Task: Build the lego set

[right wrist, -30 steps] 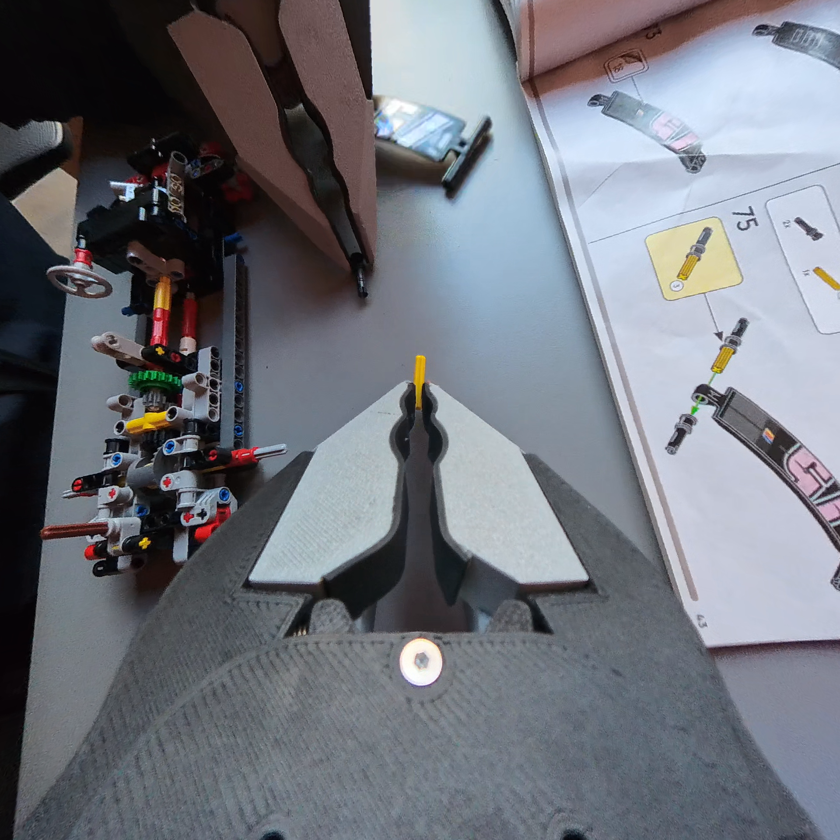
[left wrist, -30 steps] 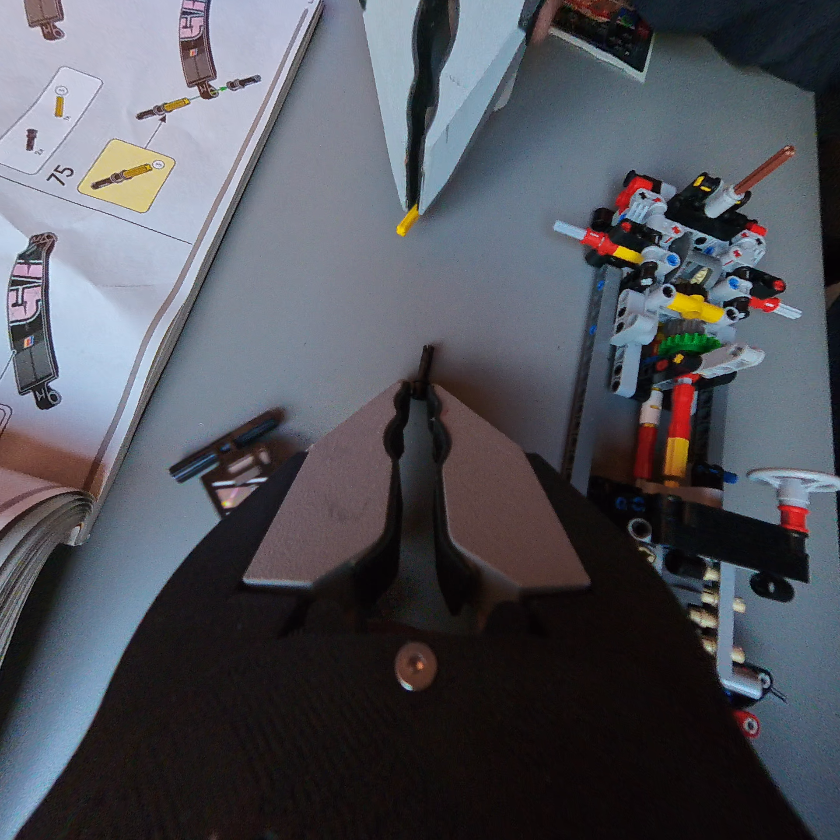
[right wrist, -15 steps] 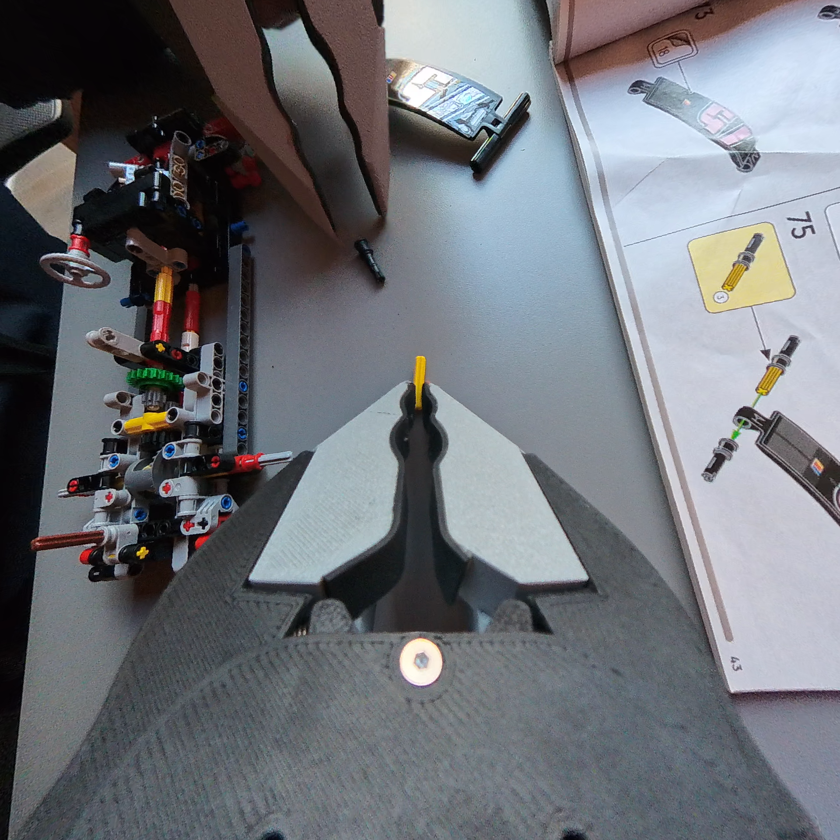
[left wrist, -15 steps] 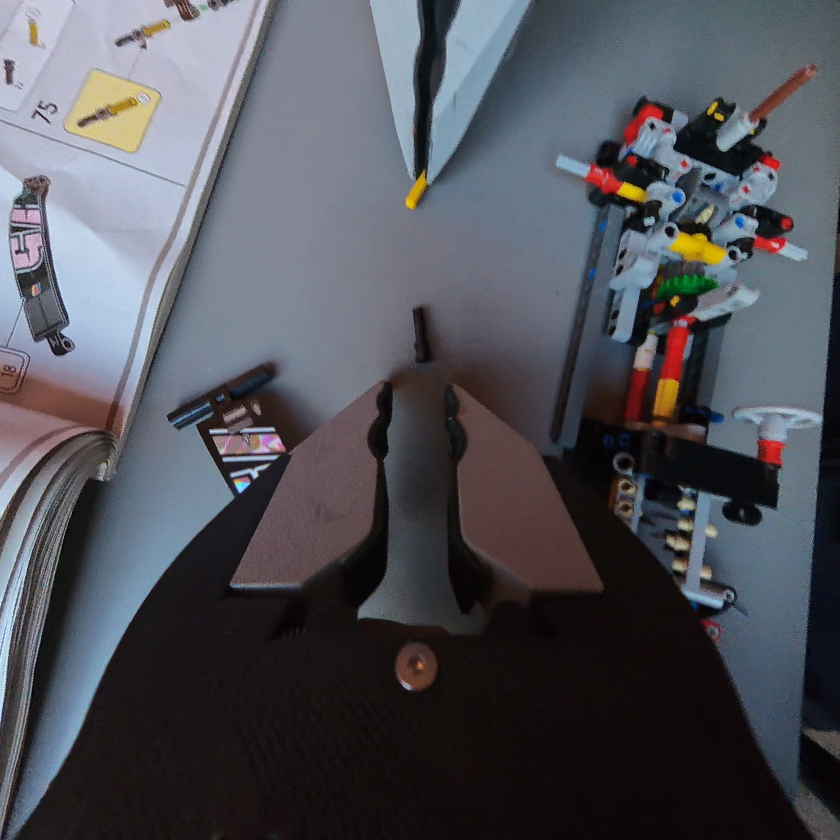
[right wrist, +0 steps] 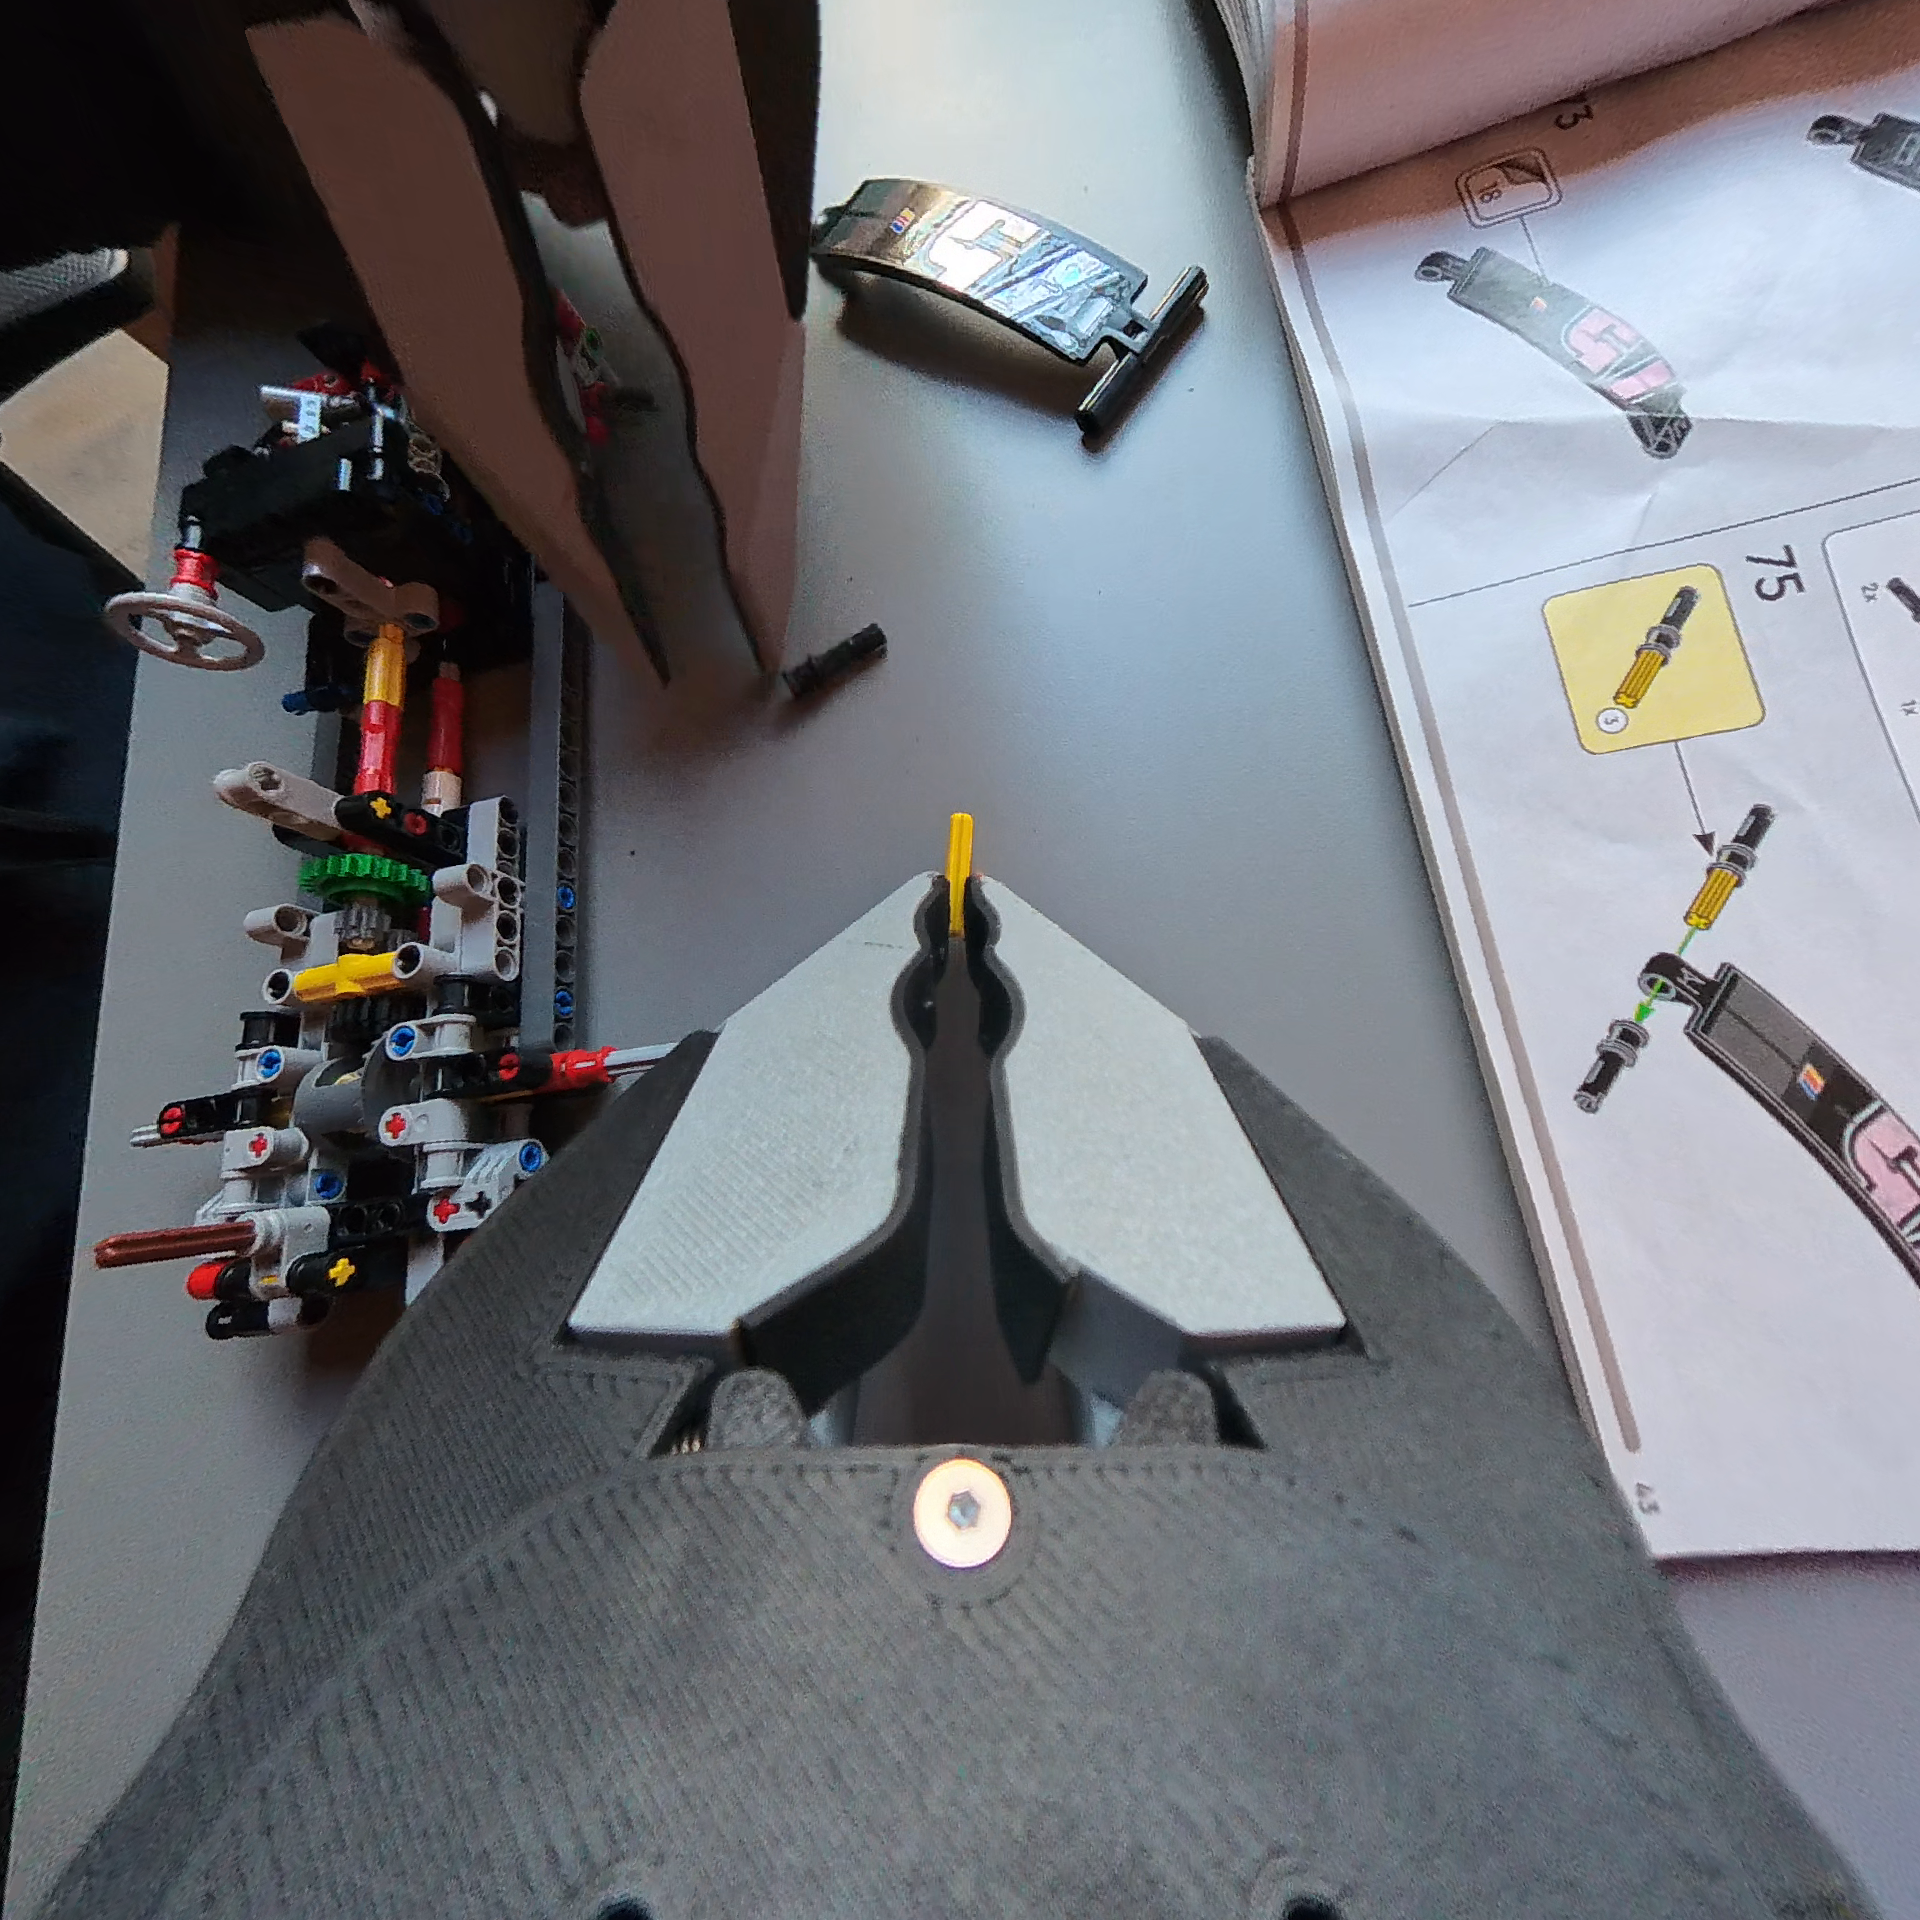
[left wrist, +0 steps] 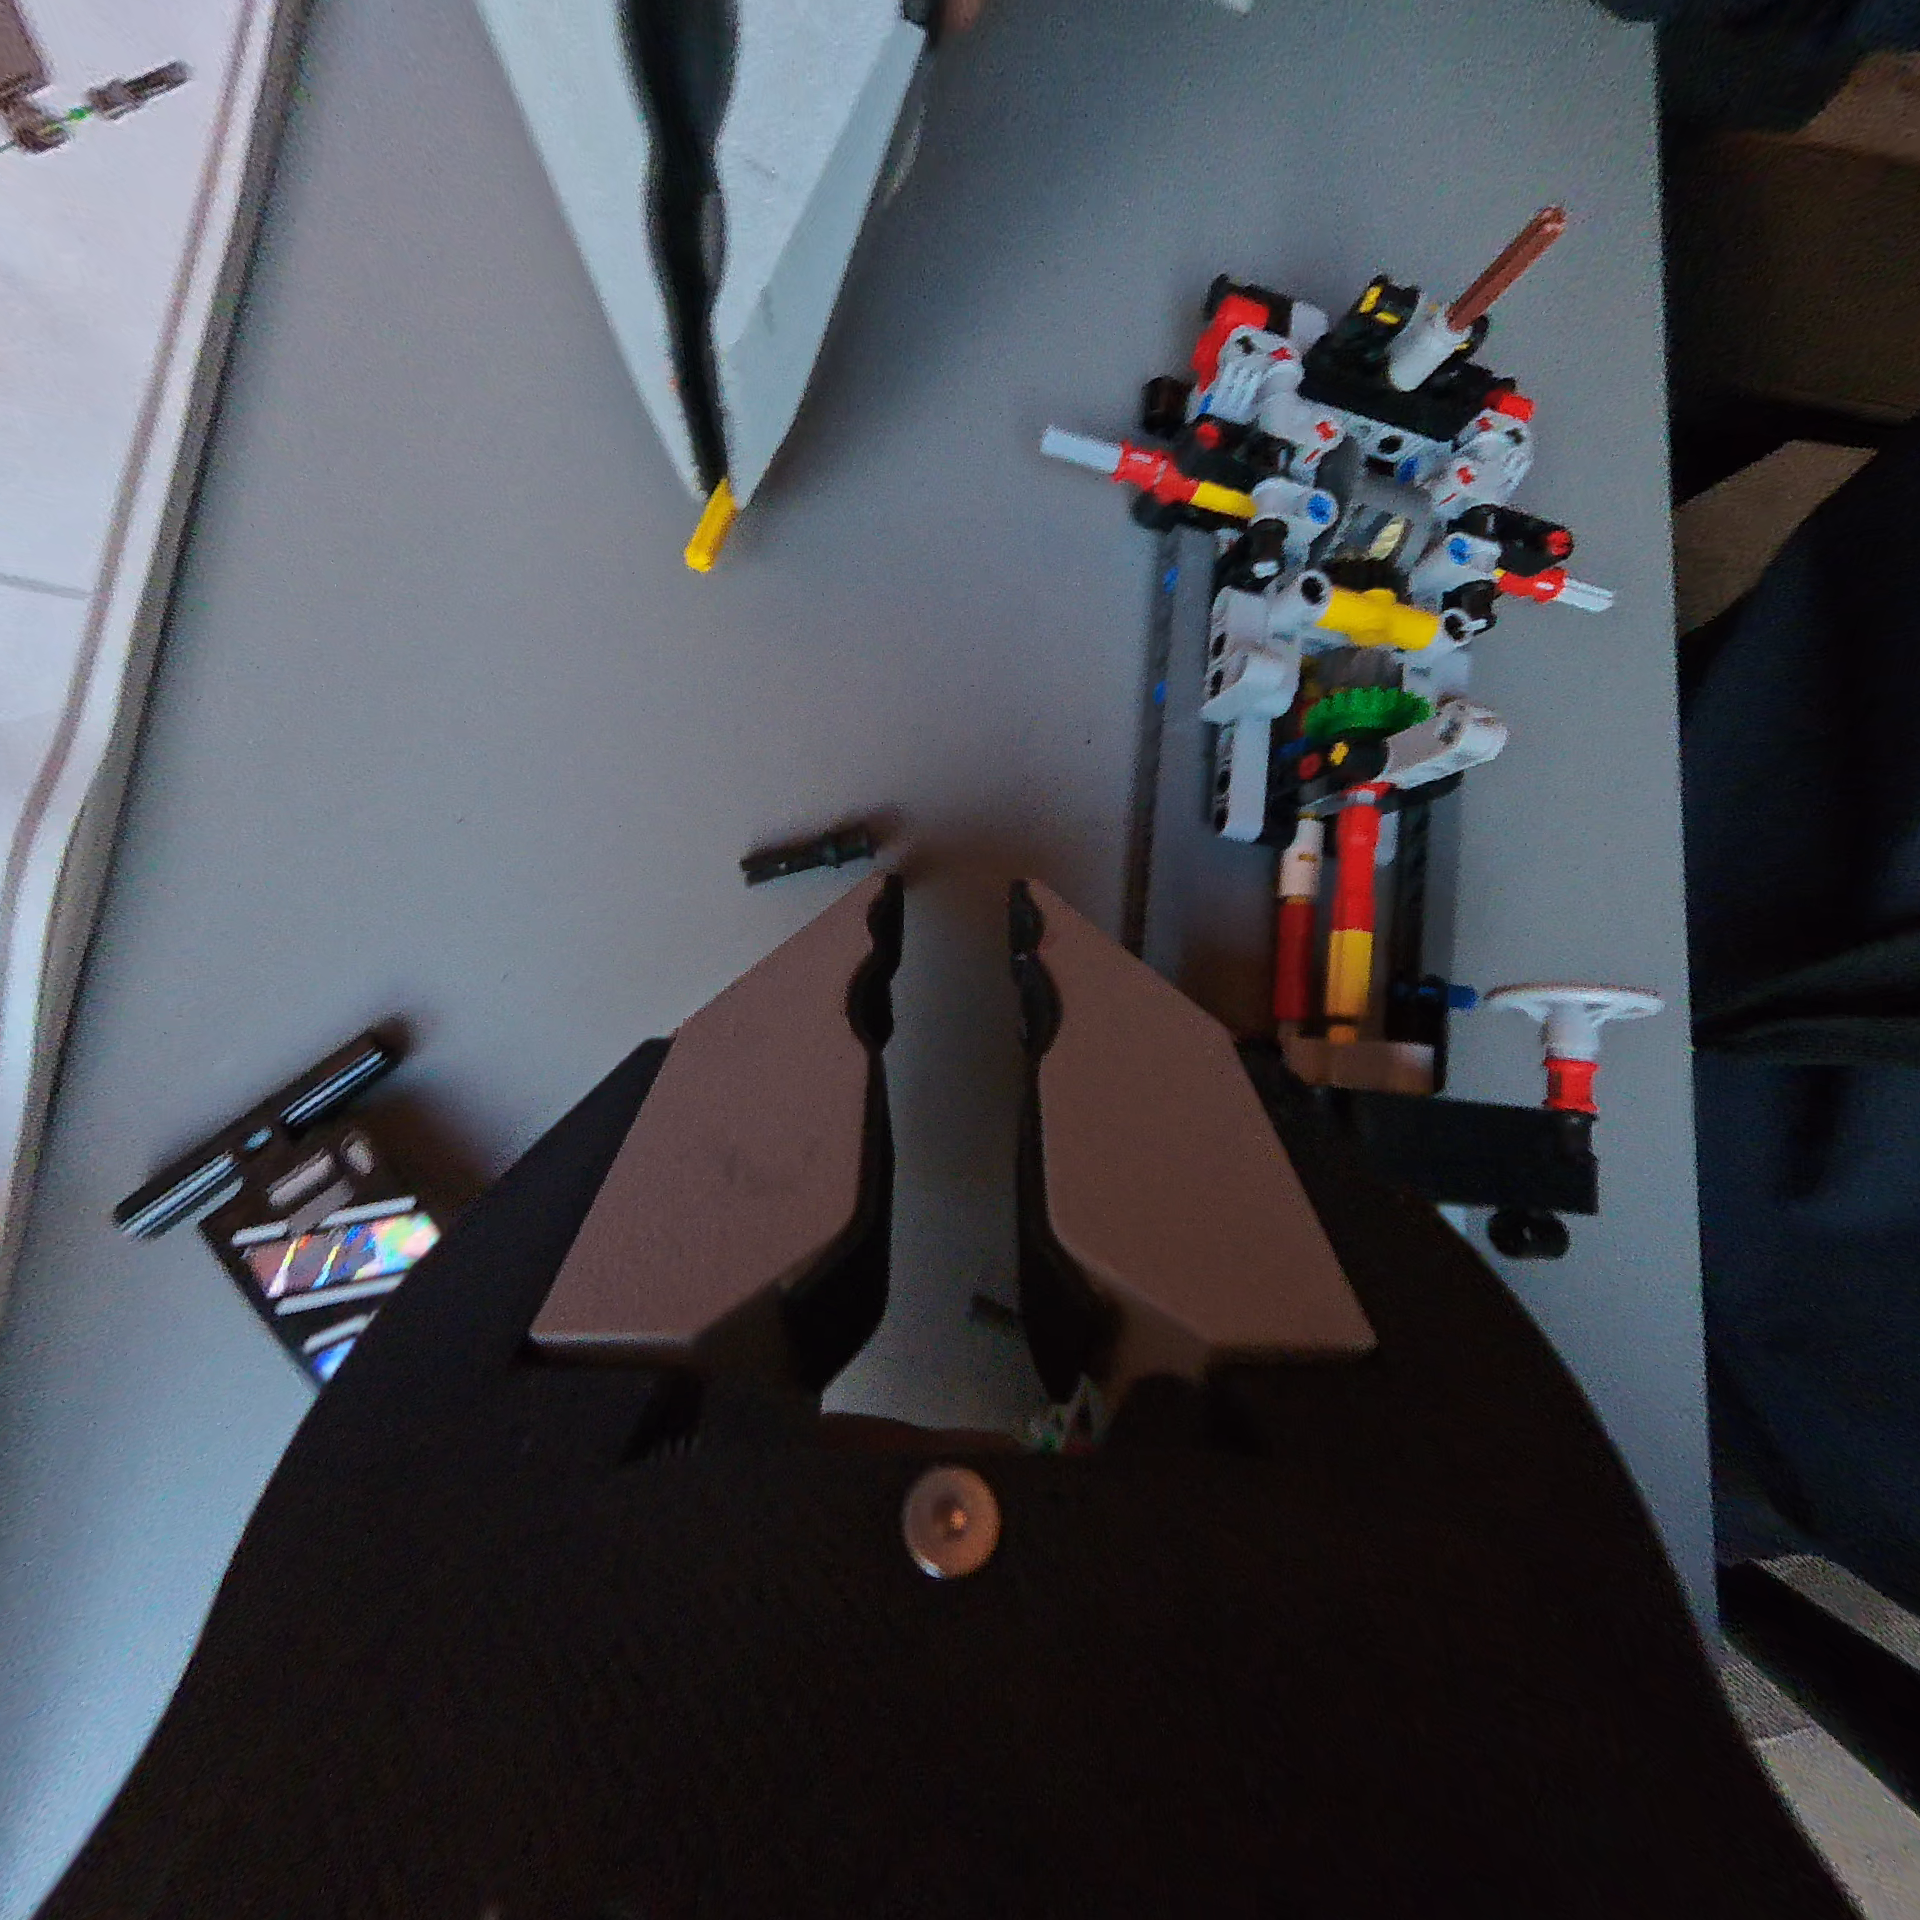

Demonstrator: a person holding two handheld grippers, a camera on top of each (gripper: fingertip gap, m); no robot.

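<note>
My left gripper (left wrist: 954, 896) is open with nothing between its fingers. A small black pin (left wrist: 816, 852) lies on the grey table just ahead and left of its left fingertip; the right wrist view shows the pin (right wrist: 831, 659) beside that gripper's tips (right wrist: 717, 665). My right gripper (right wrist: 958, 881) is shut on a thin yellow axle (right wrist: 958, 868) that sticks out past its tips; it also shows in the left wrist view (left wrist: 711, 528). A multicoloured brick assembly (left wrist: 1351, 644) with a green gear lies to the right of my left gripper and to the left in the right wrist view (right wrist: 353, 935).
An open instruction booklet (right wrist: 1621, 727) lies along one side of the table (left wrist: 468, 675). A curved black panel with a shiny sticker (right wrist: 997, 260) and a cross pin lies near the booklet; it also shows in the left wrist view (left wrist: 312, 1236). A white steering wheel (left wrist: 1571, 1006) sticks out of the assembly. Across from one pair of fingers to the other is roughly 9 cm.
My left gripper opened and let go of the black pin, which now lies on its side on the table. The left gripper pulled back and to the right. The right gripper kept hold of the yellow axle.
</note>
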